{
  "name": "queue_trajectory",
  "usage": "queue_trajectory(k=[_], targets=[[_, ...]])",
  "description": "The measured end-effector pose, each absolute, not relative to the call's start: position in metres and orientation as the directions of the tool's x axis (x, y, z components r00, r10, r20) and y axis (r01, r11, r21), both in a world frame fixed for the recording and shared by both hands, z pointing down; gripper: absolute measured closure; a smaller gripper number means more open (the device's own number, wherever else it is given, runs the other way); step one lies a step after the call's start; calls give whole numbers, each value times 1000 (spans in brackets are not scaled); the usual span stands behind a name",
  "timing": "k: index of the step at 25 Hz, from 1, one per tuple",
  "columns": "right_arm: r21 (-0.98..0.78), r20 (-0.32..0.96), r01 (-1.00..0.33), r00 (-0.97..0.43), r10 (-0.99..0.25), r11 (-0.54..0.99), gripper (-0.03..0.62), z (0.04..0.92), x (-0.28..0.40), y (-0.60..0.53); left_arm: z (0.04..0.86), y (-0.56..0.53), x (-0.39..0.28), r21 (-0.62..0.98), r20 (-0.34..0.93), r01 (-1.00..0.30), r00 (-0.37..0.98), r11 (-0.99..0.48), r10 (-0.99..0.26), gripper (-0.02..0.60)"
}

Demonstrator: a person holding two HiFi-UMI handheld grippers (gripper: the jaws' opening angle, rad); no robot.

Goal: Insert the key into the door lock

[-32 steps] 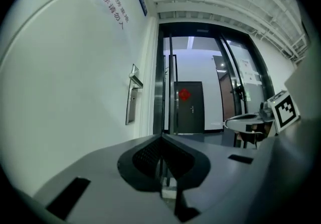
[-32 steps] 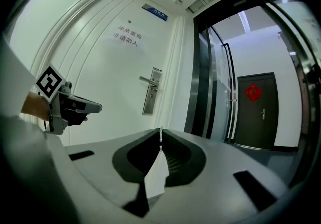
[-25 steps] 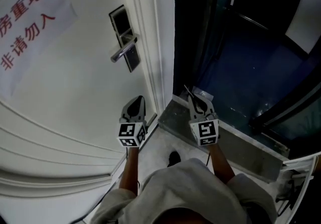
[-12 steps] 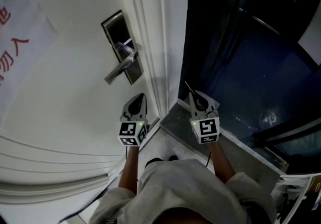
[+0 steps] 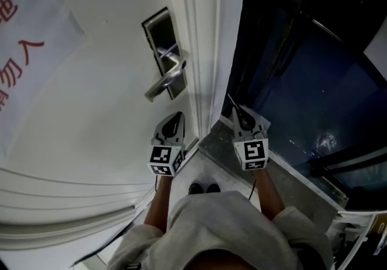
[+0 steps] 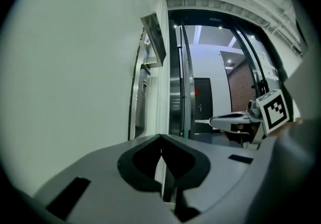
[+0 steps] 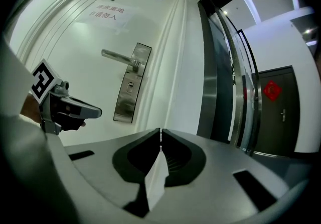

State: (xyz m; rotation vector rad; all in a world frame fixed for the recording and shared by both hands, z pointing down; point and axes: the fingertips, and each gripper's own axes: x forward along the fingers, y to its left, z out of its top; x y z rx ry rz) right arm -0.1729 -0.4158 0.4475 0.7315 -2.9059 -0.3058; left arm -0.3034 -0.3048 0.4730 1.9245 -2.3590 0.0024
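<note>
A white door [image 5: 103,81] carries a steel lock plate [image 5: 158,32] with a lever handle [image 5: 164,84]. In the right gripper view the plate [image 7: 128,100] shows its keyhole [image 7: 130,86] under the handle [image 7: 116,56]. My right gripper [image 5: 237,111] is shut on a thin key [image 5: 230,101]. It hangs right of the door's edge, level and apart from the lock. The key's flat part [image 7: 156,175] sits between the jaws. My left gripper [image 5: 175,118] is just below the handle, jaws together and empty [image 6: 161,140].
A paper sign with red characters [image 5: 24,51] hangs on the door at left. Right of the door edge is a dark doorway with glass panels [image 5: 302,81] and a metal threshold [image 5: 290,181]. A far door bears a red ornament [image 7: 272,90].
Both grippers have moved closer to the door. The lock plate and handle now sit nearer, just above the left gripper. Both jaws look the same as before.
</note>
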Motion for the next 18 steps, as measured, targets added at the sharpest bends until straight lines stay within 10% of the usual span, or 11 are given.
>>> queue_trajectory(k=[18], targets=[[261,51,-238,-964,-259,936,565,433,-271,-343,464,-222,-353,57,58,-926,-370,373,-927,563]])
